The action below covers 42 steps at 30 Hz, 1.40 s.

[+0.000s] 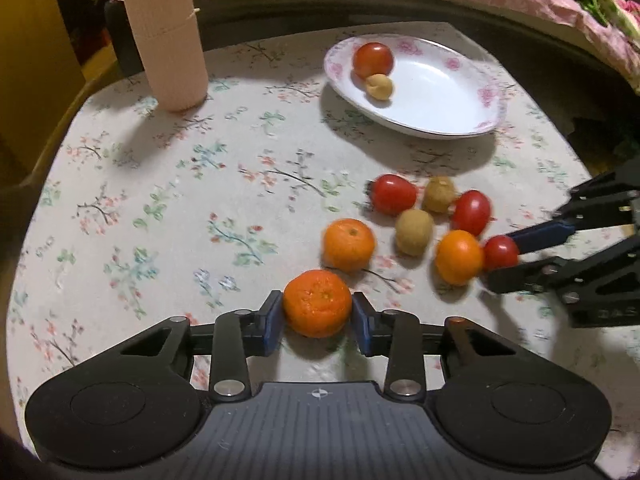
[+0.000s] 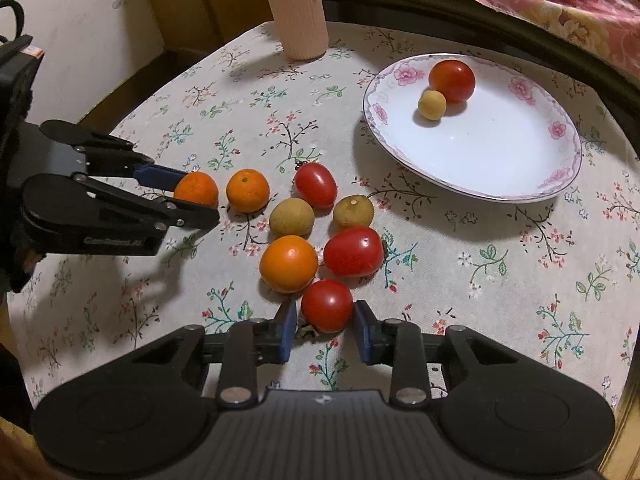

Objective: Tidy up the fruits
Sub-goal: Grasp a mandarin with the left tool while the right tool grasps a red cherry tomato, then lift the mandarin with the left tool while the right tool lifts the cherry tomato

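We find the left hand-held gripper (image 1: 318,314) closed on a rough-skinned mandarin (image 1: 317,303), both blue pads (image 1: 273,316) touching its sides; the fruit sits low on the flowered cloth (image 1: 160,200) covering the counter. Just ahead of it and slightly to its right lies a second mandarin (image 1: 349,244), apart from the pads.

The right hand-held gripper (image 2: 326,320) brackets a small tomato (image 2: 327,305). Its right pad (image 2: 362,326) touches the tomato's side; a narrow gap shows at the left pad, so we cannot tell whether the grip is complete. The left wrist view shows the same tomato (image 1: 501,252) between this gripper's fingers, resting on the cloth.

Directly ahead of the right hand-held gripper the remaining loose fruit lies clustered: an orange fruit (image 2: 289,263) touching the bracketed tomato, a larger tomato (image 2: 353,251) beside it, two brownish round fruits (image 2: 291,217) (image 2: 353,212) beyond those, and a further tomato (image 2: 315,185) behind them.

Farther ahead and to the right of both grippers stands a white plate (image 2: 500,152) with a pink floral rim. It holds one tomato (image 2: 452,81) and one small tan fruit (image 2: 432,105), touching each other near the far rim.

A ribbed pink cylinder (image 2: 298,12) stands upright at the far edge of the counter, to the left of the plate.
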### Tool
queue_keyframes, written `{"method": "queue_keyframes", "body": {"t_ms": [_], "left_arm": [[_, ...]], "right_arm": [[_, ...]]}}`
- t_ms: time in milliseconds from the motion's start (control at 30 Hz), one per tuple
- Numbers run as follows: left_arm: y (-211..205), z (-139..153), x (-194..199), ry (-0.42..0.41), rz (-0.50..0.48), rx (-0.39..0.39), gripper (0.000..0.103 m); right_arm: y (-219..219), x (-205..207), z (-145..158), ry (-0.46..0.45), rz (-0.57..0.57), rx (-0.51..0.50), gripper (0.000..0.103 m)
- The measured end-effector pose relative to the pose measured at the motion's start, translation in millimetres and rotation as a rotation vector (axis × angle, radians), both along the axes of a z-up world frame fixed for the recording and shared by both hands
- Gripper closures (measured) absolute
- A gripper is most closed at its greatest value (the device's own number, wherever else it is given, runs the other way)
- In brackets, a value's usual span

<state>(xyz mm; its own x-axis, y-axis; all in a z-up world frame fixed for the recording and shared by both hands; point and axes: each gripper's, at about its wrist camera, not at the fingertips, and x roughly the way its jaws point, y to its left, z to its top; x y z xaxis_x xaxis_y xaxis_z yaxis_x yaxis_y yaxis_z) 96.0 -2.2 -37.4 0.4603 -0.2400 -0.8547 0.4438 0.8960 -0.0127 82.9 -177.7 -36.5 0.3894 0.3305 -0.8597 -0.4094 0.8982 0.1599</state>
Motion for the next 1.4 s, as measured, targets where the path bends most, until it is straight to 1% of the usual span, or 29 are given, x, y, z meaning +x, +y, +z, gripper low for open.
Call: {"method": "queue_keyframes", "body": {"t_ms": [67, 167, 267, 367, 500, 600, 633, 667, 733, 833, 933, 1000, 1067, 1133, 1200, 1300, 1333, 1367, 1400], "left_arm": [[-5, 3, -7, 0.0, -0.01, 0.015, 0.059], [-11, 7, -24, 0.016, -0.032, 0.002, 0.059], [-19, 2, -36, 0.034, -0.068, -0.003, 0.059], [-25, -6, -38, 0.042, -0.092, 0.023, 0.058], [-24, -7, -34, 0.03, -0.096, 0.011, 0.057], [-26, -8, -36, 0.022, -0.117, 0.021, 0.052], [-27, -8, -38, 0.02, -0.124, 0.025, 0.048], [-28, -9, -38, 0.019, -0.13, 0.032, 0.038], [-27, -10, -40, 0.01, -0.13, 0.053, 0.031], [-23, -11, -38, 0.022, -0.114, 0.038, 0.03], [-24, -11, -38, 0.021, -0.107, 0.041, 0.026], [-25, -11, -37, 0.026, -0.1, 0.038, 0.023], [-25, -12, -37, 0.032, -0.099, 0.03, 0.018], [-27, -13, -38, 0.029, -0.097, 0.034, 0.017], [-29, -14, -39, 0.022, -0.102, 0.049, 0.017], [-30, -14, -38, 0.03, -0.091, 0.042, 0.019], [-30, -14, -38, 0.029, -0.089, 0.046, 0.022], [-30, -12, -38, 0.031, -0.089, 0.036, 0.029], [-30, -11, -38, 0.031, -0.09, 0.025, 0.034]], "right_arm": [[0, 0, 0, -0.001, 0.003, 0.0, 0.072], [-1, -3, 3, -0.002, 0.017, 0.003, 0.073], [0, -9, 5, -0.005, 0.038, 0.009, 0.073], [2, -11, 0, 0.0, 0.048, -0.011, 0.073], [3, -11, -1, -0.004, 0.06, -0.02, 0.073], [3, -10, -2, -0.005, 0.066, -0.017, 0.072], [3, -10, -2, -0.006, 0.068, -0.016, 0.072], [2, -10, -2, -0.008, 0.068, -0.01, 0.072], [1, -9, -2, -0.007, 0.06, 0.004, 0.071], [1, -11, -1, -0.009, 0.072, -0.005, 0.069], [4, -12, -1, -0.017, 0.078, -0.014, 0.068], [5, -12, -1, -0.014, 0.084, -0.013, 0.064], [6, -12, -1, -0.012, 0.086, -0.012, 0.064], [6, -12, -1, -0.014, 0.092, -0.017, 0.064], [6, -11, -1, -0.013, 0.091, -0.017, 0.064], [5, -11, -1, -0.008, 0.086, -0.018, 0.064], [5, -11, -1, -0.006, 0.084, -0.018, 0.064], [5, -10, -2, -0.005, 0.084, -0.02, 0.065], [6, -10, -1, -0.003, 0.085, -0.023, 0.065]]}}
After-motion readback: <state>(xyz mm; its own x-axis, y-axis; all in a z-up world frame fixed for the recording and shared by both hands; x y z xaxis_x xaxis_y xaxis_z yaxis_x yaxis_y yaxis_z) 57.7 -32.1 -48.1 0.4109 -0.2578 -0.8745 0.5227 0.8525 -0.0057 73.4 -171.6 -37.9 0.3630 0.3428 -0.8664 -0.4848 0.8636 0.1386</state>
